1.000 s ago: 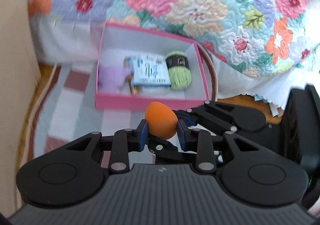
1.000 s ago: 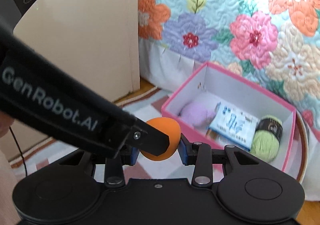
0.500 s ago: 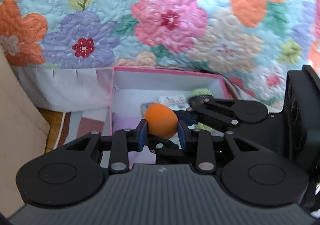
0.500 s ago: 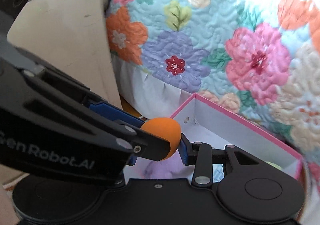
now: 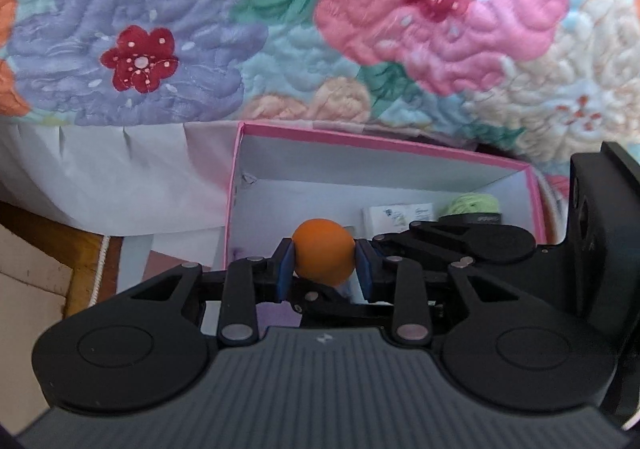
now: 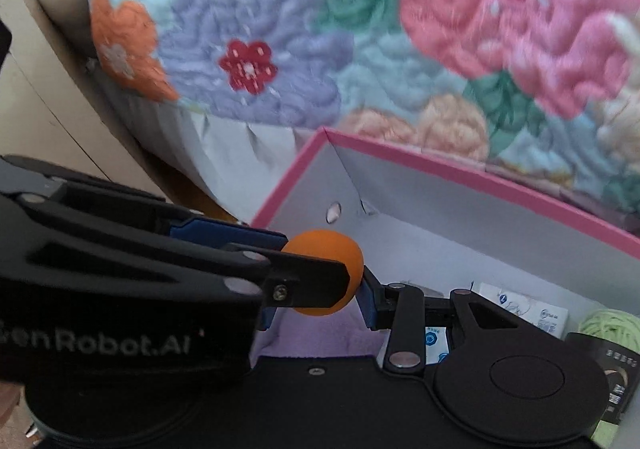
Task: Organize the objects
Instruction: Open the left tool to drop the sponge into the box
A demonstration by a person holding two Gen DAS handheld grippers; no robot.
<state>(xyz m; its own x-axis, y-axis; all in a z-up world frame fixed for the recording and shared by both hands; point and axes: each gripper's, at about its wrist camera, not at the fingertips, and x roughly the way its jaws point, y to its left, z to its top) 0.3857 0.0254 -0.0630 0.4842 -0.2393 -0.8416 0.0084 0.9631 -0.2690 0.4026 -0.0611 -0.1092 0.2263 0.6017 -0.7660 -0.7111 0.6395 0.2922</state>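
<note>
Overhead, one orange ball (image 5: 323,252), one pink box (image 5: 384,147)

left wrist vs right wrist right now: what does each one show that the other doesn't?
Left wrist only: wooden floor and a rug edge left of the pink box.
Right wrist only: a beige panel at far left, and purple fluff low in the box.
Both: orange ball pinched by both grippers' fingers, over the box; green yarn, white packet, floral quilt.
</note>
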